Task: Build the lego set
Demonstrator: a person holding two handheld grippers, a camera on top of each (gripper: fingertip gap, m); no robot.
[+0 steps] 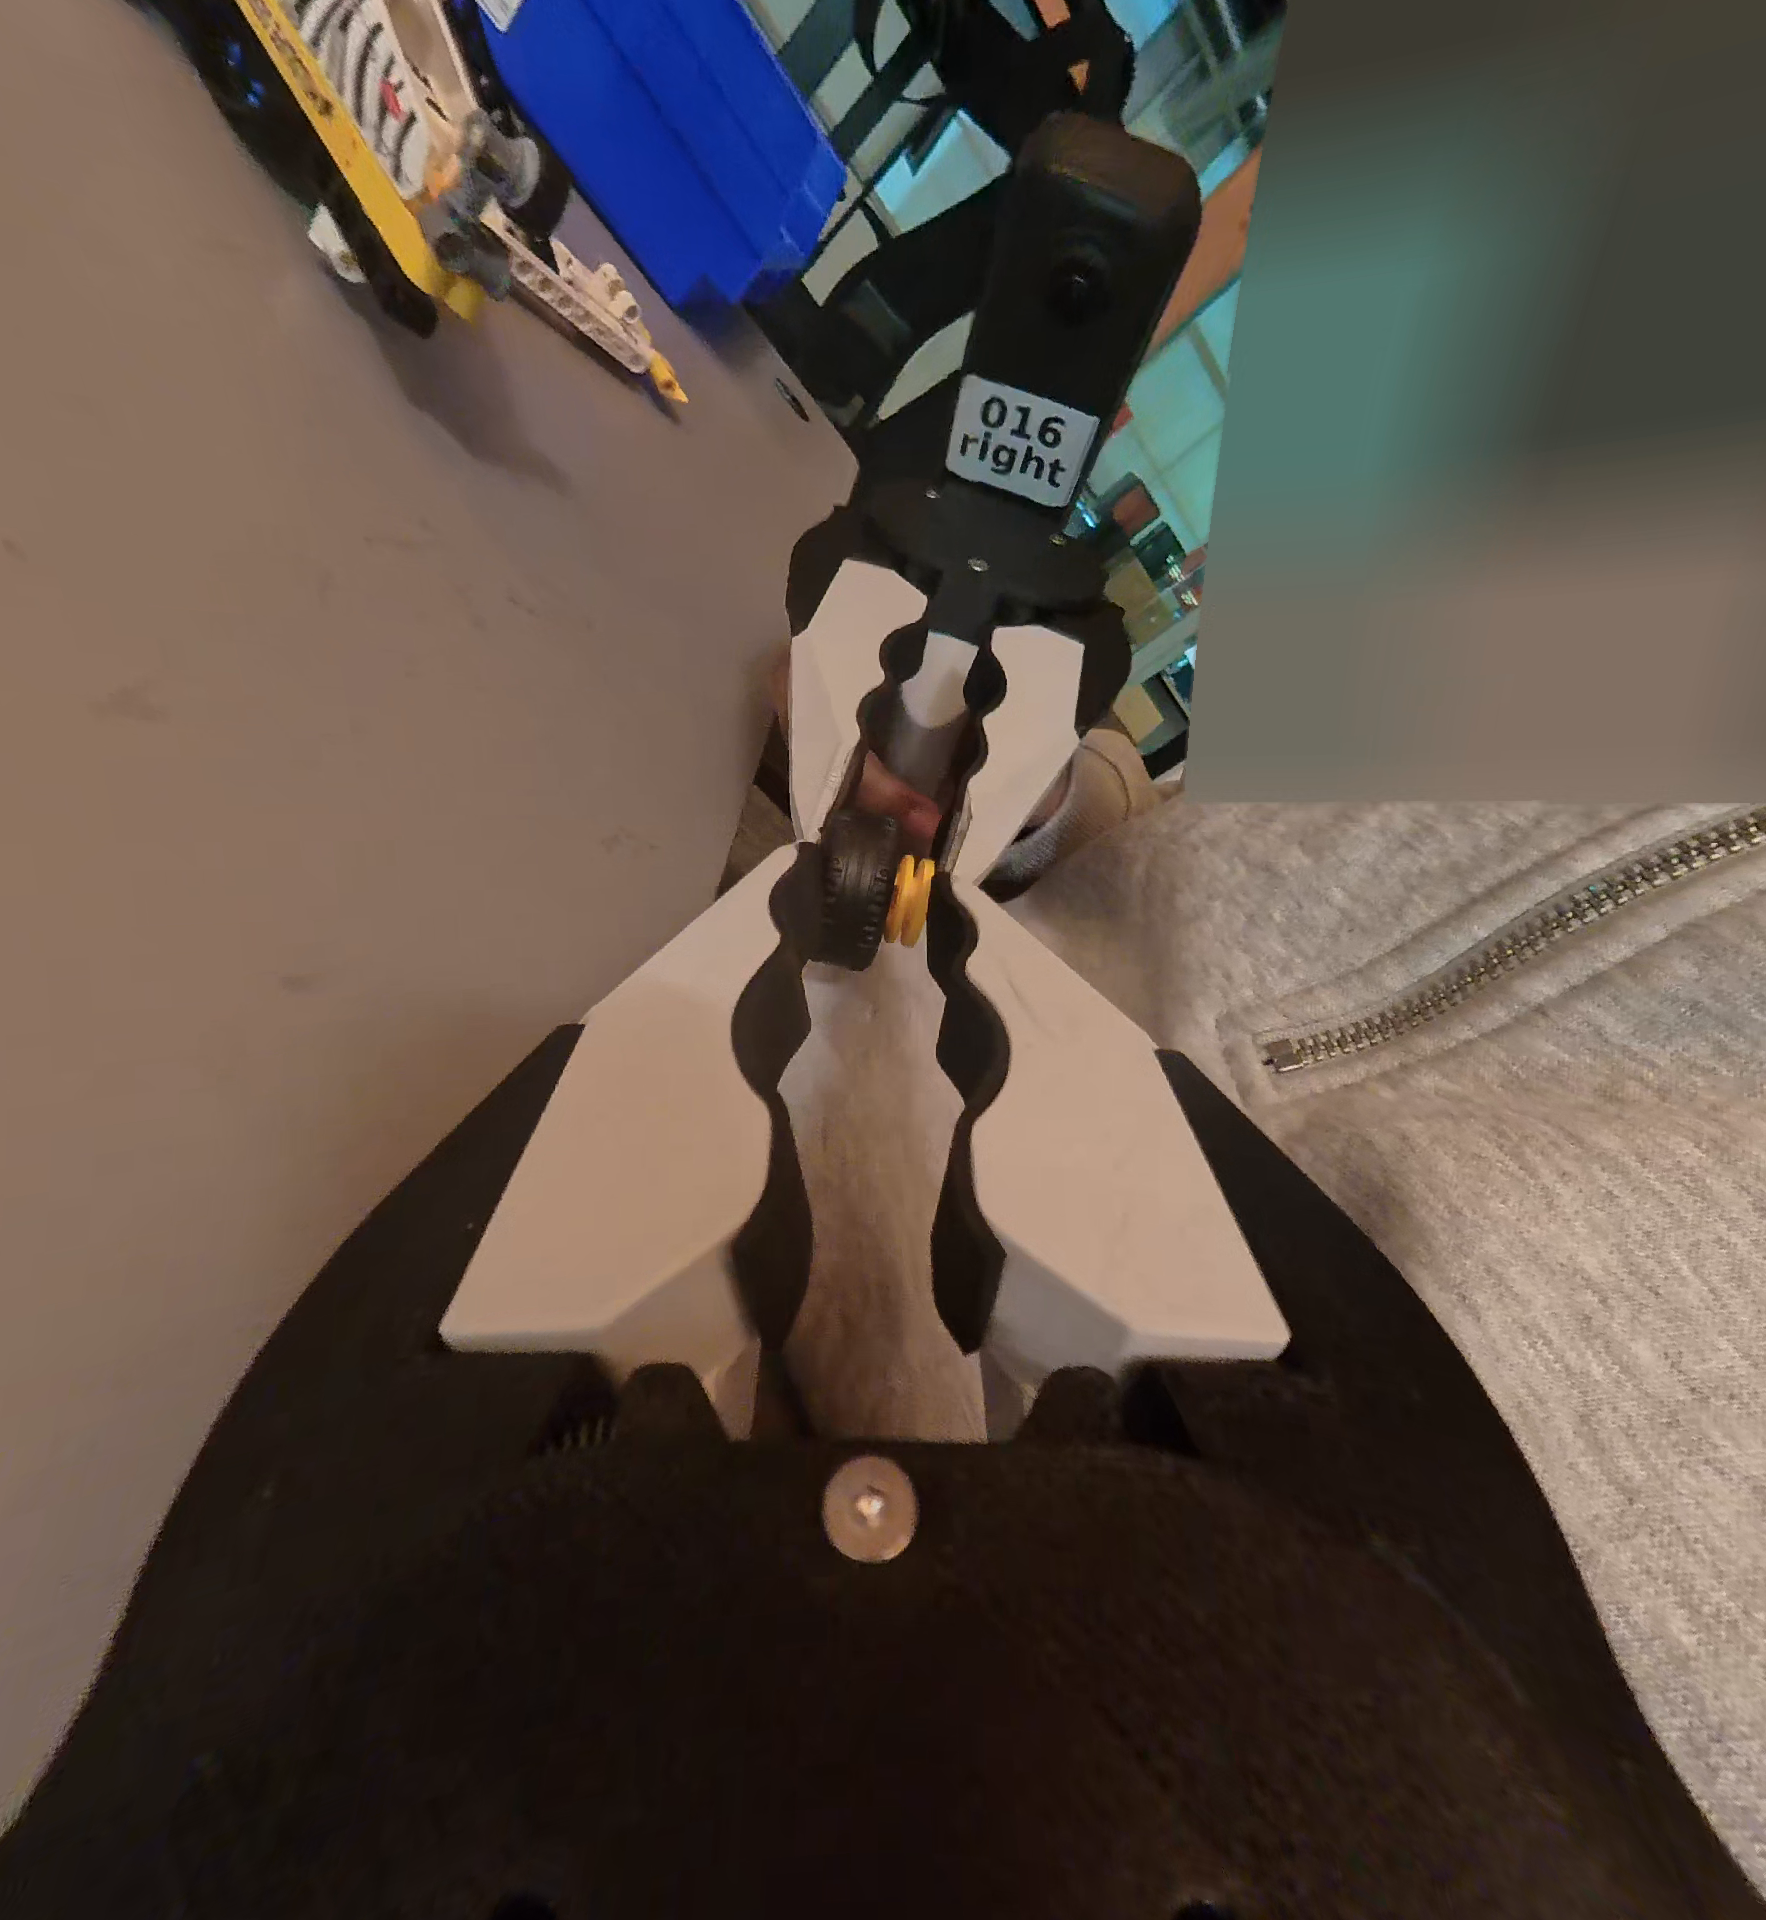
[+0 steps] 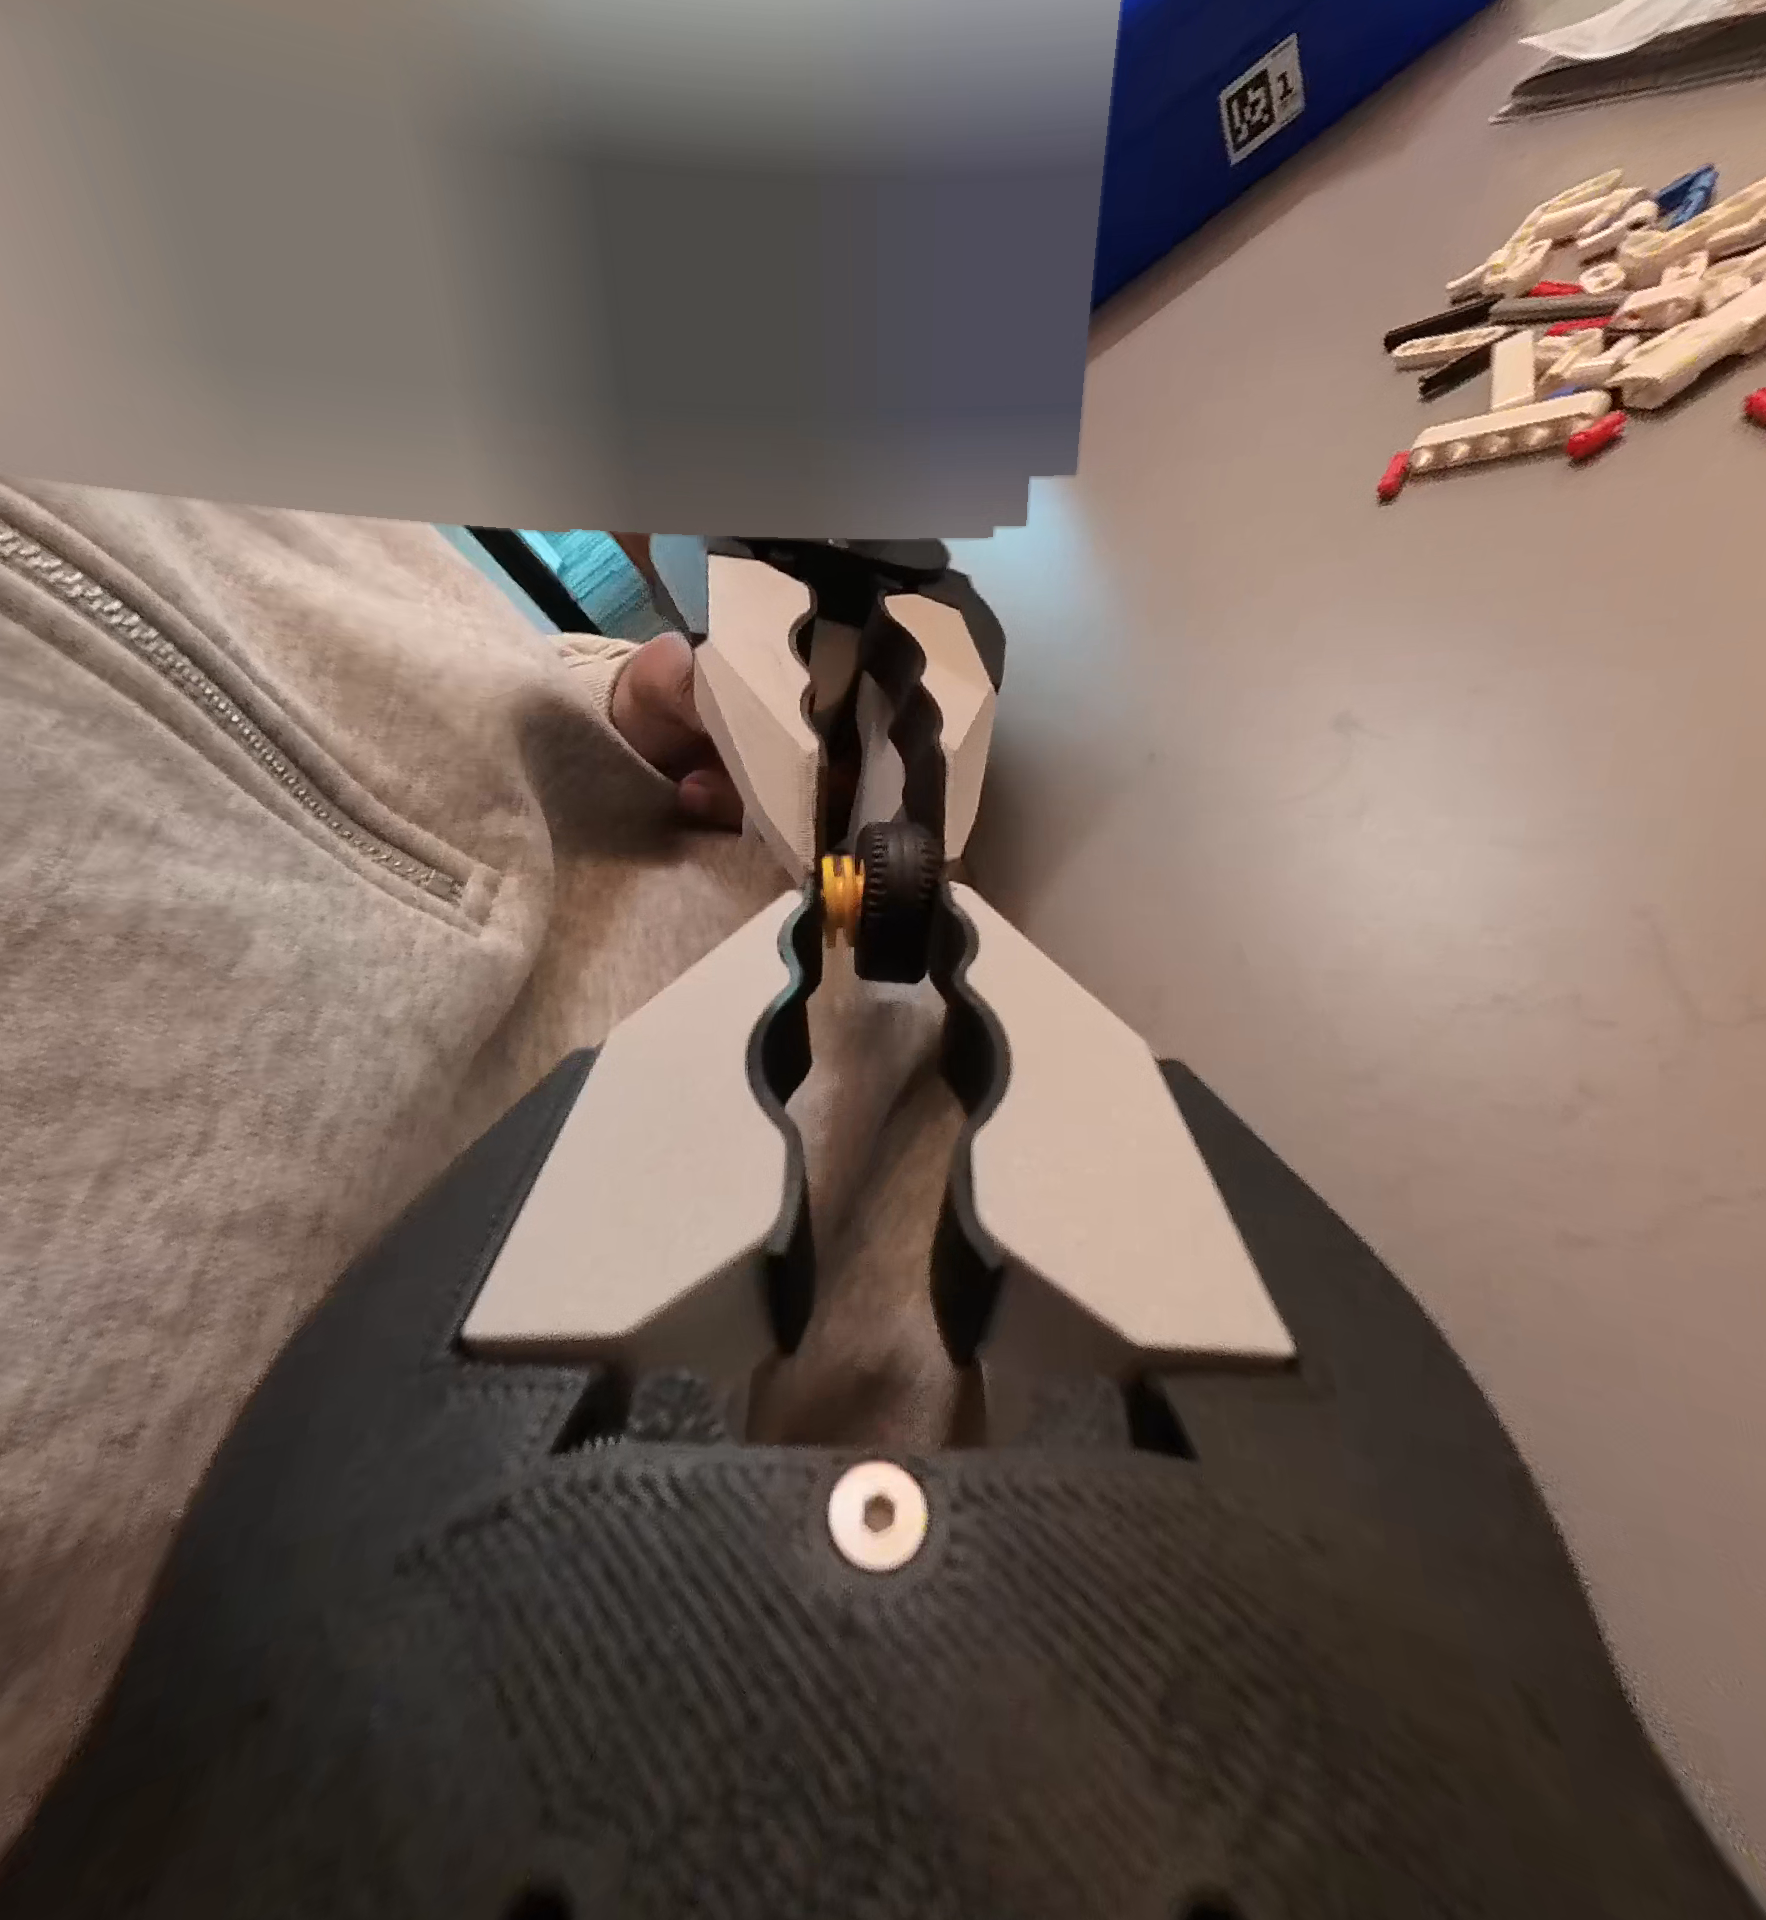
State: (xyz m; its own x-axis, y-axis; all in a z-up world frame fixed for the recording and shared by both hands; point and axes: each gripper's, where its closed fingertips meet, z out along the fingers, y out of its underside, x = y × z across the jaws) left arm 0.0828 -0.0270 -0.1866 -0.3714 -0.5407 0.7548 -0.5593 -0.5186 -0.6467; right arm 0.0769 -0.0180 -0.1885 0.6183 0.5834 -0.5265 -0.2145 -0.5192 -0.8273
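Black rubber tyre (image 1: 851, 902) with its yellow pulley wheel (image 1: 908, 900) sits pinched between my left claw (image 1: 863, 914) tips and my right claw (image 2: 884, 904) tips, both clamped on it nose to nose; loose white and red bricks (image 2: 1637, 312) lie far right of my right claw

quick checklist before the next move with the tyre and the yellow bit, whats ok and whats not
1. Small black tyre and yellow pulley piece sit side by side between both grippers' tips: ok.
2. Left gripper closed on the pair: tips touch both pieces, ok.
3. Right gripper closed on the same pair from the opposite side: ok.
4. Yellow piece fully seated in the tyre: cannot tell, the joint is hidden.
5. Work held over the table: not ok, it hangs past the edge above the person's grey sweater, so a dropped part could be lost.
6. Partly built model within view on the table: ok.
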